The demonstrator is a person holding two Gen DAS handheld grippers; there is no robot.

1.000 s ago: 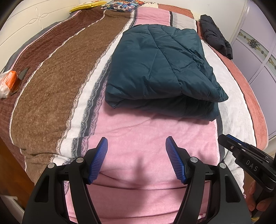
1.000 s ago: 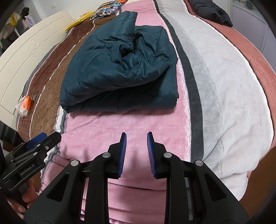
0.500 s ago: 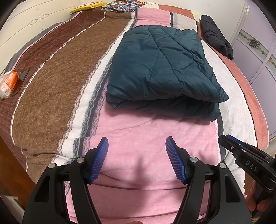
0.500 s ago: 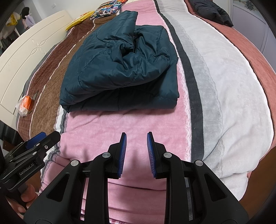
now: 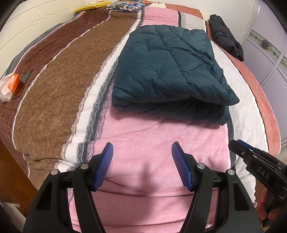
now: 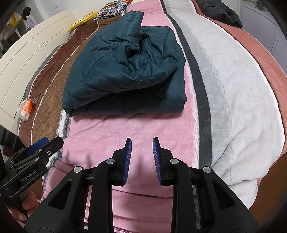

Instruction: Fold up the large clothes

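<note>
1. Folded dark teal quilted jacket (image 5: 168, 71) lying mid-bed on the striped blanket (image 5: 53, 100), mostly on its pink band, at 12 o'clock from both grippers; top layer bunched and puckered toward the right side in the right wrist view.
2. Around it: black garment (image 5: 226, 43) at 1 o'clock near the far right bed edge; orange-and-white packet (image 5: 9, 86) with a dark flat item at 9 o'clock by the left edge; yellow item (image 5: 92, 5) and patterned cushion (image 5: 132, 3) at 11 to 12 o'clock by the head of the bed.
3. Nothing between grippers and jacket, only bare pink blanket; open blanket on both flanks.
4. Left gripper (image 5: 141, 161) spread wide, empty; right gripper (image 6: 141, 154) narrowly parted, empty, both over the near edge.
5. Against a second ago: jacket and both grippers unmoved.
</note>
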